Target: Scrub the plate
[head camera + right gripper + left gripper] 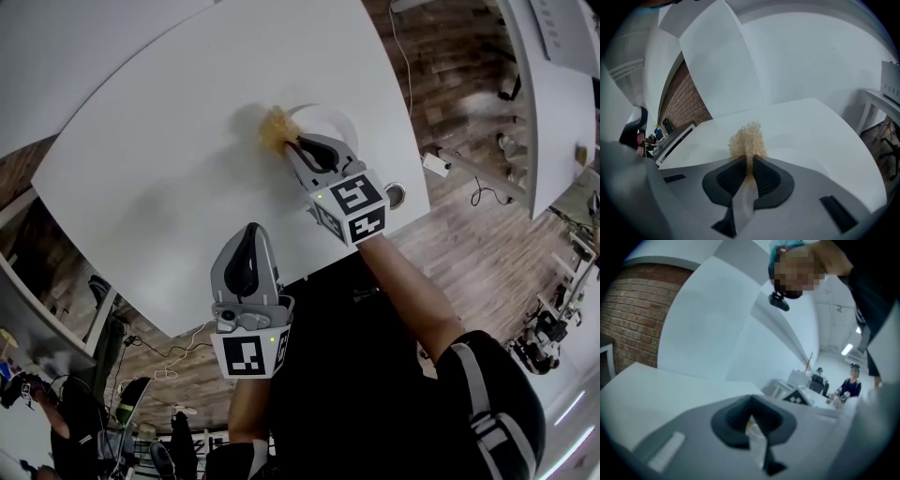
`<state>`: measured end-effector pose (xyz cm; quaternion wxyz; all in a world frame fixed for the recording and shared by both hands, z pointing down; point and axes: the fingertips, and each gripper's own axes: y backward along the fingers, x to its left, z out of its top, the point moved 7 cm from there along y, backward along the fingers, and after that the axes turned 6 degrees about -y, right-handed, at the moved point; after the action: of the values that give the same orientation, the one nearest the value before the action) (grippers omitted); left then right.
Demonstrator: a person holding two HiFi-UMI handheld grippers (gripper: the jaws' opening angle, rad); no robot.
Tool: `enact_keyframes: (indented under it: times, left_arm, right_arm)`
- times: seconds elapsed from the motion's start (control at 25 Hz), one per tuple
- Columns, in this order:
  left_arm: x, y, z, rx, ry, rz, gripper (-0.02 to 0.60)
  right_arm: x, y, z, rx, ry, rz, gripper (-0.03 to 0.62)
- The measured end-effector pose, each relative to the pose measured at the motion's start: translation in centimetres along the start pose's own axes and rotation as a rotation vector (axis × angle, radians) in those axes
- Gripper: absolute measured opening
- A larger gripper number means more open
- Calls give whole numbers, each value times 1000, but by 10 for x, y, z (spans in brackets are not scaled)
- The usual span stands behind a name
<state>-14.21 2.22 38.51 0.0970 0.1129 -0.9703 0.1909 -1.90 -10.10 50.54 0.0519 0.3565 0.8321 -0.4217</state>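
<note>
A white plate (334,118) lies on the white table (169,169), hard to tell from the tabletop; in the right gripper view its pale rim (801,152) shows just past the jaws. My right gripper (292,146) is shut on a tan mesh scrubber (276,128), which sits at the plate's left edge. In the right gripper view the scrubber (747,139) sticks out from between the closed jaws of the right gripper (750,161). My left gripper (249,231) hangs over the table's near edge, away from the plate. Its jaws are shut with nothing held, as the left gripper (751,417) also shows in its own view.
A round cable hole (396,195) sits in the table near its right corner. Wooden floor (469,159) with cables lies to the right, beside another white table (553,84). A brick wall (633,310) and seated people (853,380) show in the left gripper view.
</note>
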Motion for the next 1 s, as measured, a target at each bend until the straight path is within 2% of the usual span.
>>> enact_keyframes:
  times: [0.44,1.0]
  left_arm:
    - [-11,-10,5,1,-12,-37,0]
    - [-25,-13,12,-17,-28,-71,0]
  right_arm:
    - [-28,18,-3,-10,-53,-62,41]
    - [-70,55,-1,-41,-86,-182,40]
